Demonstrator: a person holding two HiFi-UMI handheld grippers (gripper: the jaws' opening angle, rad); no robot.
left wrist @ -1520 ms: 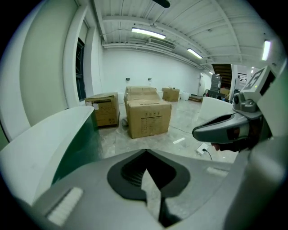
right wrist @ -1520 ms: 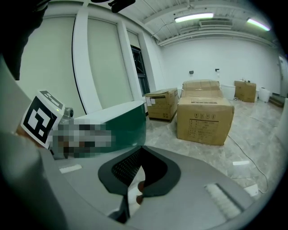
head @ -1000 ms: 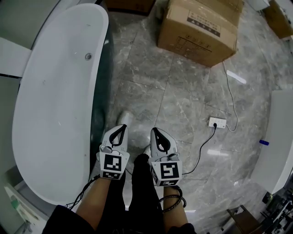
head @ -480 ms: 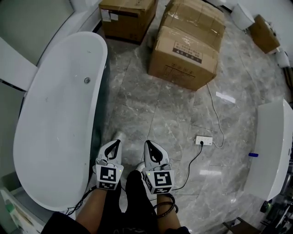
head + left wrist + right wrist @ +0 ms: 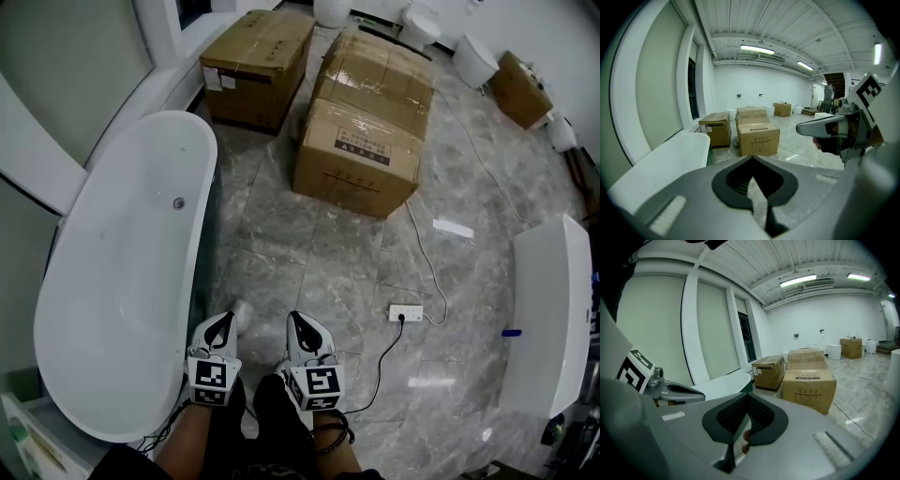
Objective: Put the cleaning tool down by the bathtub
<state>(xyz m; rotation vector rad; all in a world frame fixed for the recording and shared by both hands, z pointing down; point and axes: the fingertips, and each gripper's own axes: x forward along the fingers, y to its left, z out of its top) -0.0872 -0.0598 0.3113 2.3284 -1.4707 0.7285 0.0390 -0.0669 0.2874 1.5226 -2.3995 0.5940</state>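
No cleaning tool shows in any view. The white oval bathtub [image 5: 122, 281] stands at the left, its drain near the far end; it also appears in the left gripper view as the bathtub [image 5: 670, 161] and in the right gripper view as the bathtub [image 5: 723, 380]. My left gripper [image 5: 222, 325] hangs shut and empty just off the tub's near right rim. My right gripper [image 5: 301, 330] is shut and empty beside it. Each camera looks over its own closed gripper, the left gripper [image 5: 751, 161] and the right gripper [image 5: 746, 398], level across the room.
Three cardboard boxes [image 5: 356, 159] stand ahead on the grey marble floor. A power strip [image 5: 405, 312] with a black cable and a white cord lies right of the grippers. A white fixture [image 5: 548, 319] stands at the far right. A white shoe [image 5: 242, 310] shows between the grippers.
The head view has lifted forward, so more boxes show and both grippers sit lower and smaller in the frame. They stay shut side by side next to the tub.
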